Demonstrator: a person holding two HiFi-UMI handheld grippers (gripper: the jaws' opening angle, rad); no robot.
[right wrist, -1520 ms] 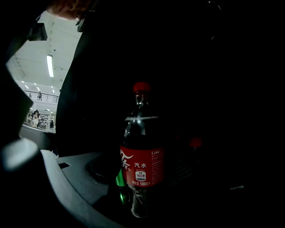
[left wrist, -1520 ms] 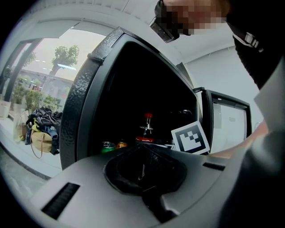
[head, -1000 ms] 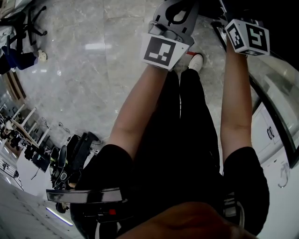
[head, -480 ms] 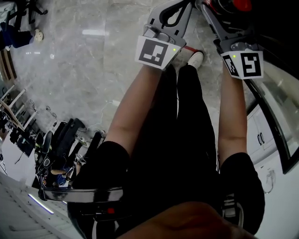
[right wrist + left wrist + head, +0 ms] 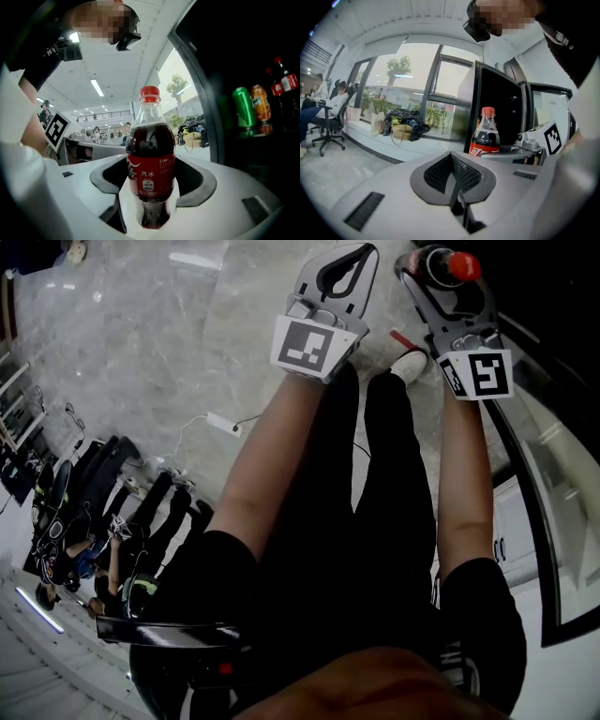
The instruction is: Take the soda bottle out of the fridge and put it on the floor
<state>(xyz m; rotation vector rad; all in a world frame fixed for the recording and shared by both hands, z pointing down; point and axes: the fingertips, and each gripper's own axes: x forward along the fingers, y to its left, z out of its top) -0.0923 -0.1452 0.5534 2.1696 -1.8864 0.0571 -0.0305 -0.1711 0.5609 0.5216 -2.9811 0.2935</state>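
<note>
A dark soda bottle [image 5: 151, 165] with a red cap and red label stands upright between the pads of my right gripper [image 5: 153, 180], which is shut on its lower body. In the head view the same bottle [image 5: 452, 265] shows at the top, in the right gripper [image 5: 433, 268], just outside the dark fridge [image 5: 553, 296] opening. My left gripper [image 5: 451, 159] is shut with nothing in it. It is held beside the right one, and in its view the bottle [image 5: 486, 134] shows just ahead to the right. In the head view the left gripper [image 5: 347, 253] hangs over the grey marble floor [image 5: 169, 362].
Inside the fridge a green can [image 5: 243, 108], an orange can [image 5: 261, 103] and another cola bottle [image 5: 287, 80] stand on a shelf. The fridge door [image 5: 534, 493] runs along the right. The person's legs and a white shoe [image 5: 410, 363] are below the grippers. Office chairs [image 5: 141, 512] stand to the left.
The right gripper has drawn back from the fridge, and the bottle's red cap now shows in its jaws in the head view. The left gripper stays shut beside it.
</note>
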